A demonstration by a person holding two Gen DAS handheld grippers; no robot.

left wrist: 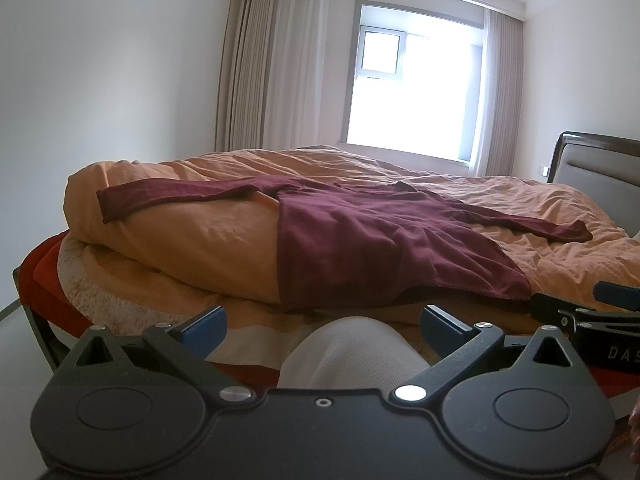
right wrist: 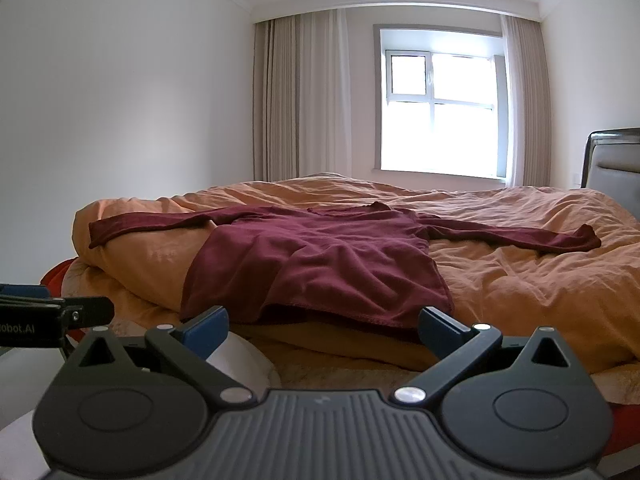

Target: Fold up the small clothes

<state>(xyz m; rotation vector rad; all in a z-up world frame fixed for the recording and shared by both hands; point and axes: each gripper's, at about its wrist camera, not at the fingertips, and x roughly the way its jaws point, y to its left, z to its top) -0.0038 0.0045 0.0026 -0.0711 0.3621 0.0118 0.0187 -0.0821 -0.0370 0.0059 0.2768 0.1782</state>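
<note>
Shirt [right wrist: 316, 256]: a dark red long-sleeved top, lying spread on the orange duvet [right wrist: 520, 280] ahead of both claws, hem nearest, neckline farthest, one sleeve reaching out to each side. The body is wrinkled and its near part hangs over the rolled edge of the duvet.

Left claw [left wrist: 322, 326]: fingers spread wide, nothing between them. It is held short of the hem, apart from the cloth. The hem's left portion lies just ahead and above it; the left sleeve [left wrist: 168, 196] is well ahead and off to its left. A pale trouser knee [left wrist: 348, 356] shows directly below the fingers.

Right claw [right wrist: 322, 326]: fingers likewise spread, holding nothing. The hem's right corner lies just ahead of its right finger; the right sleeve [right wrist: 520, 238] lies well ahead and to its right. The left claw's tip is visible at its far left.

Step in hand, as judged: the garment is laid out and no fold is made; both claws are positioned for a first grasp.

Next move, as judged: each claw needs to advance to a chosen edge, either a sleeve end or a hem corner, and close on a single layer of shirt without catching the duvet beneath. The soft, uneven bedding offers little support, so a shallow pinch at the fabric edge seems advisable.
</note>
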